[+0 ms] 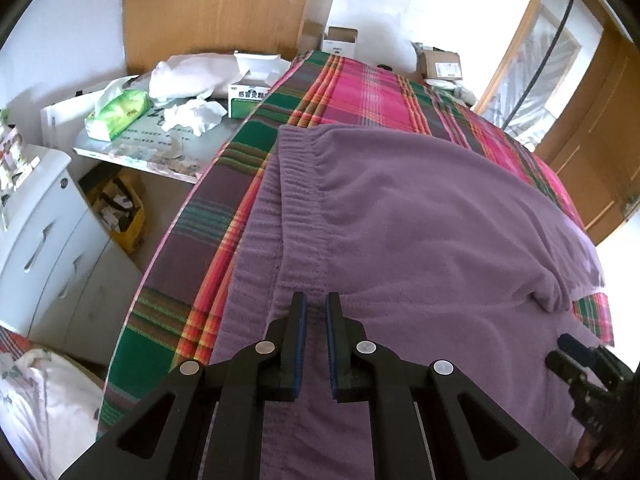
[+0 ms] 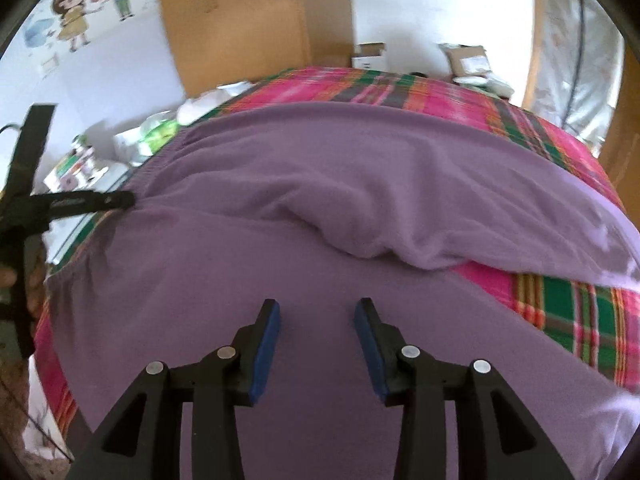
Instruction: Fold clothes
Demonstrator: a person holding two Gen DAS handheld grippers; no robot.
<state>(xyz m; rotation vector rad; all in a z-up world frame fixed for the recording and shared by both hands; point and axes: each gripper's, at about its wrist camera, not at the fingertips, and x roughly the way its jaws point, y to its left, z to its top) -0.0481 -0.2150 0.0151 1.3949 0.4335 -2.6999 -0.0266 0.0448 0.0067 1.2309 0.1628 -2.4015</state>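
A bed covered in a bright plaid sheet of pink, green and orange woven stripes fills both views. Spread across it lies a soft purple fleece garment, apparently trousers, with a ribbed elastic waistband toward the bed's left edge and a loose ridge of fabric bunched near the middle.

The left gripper is nearly closed, its blue-padded black jaws pinching a seam of the purple fleece at the waistband end. The right gripper hovers over flat fleece with its jaws about half open and nothing between them.

Risk, as a judgement: the fleece is thick and limp, so the right gripper may catch only the top layer, or both layers unevenly, and drag the bunched ridge into a crooked fold. A thin left pinch could slip under tension.

Beside the bed, a cluttered white worktop holds a green tissue pack.
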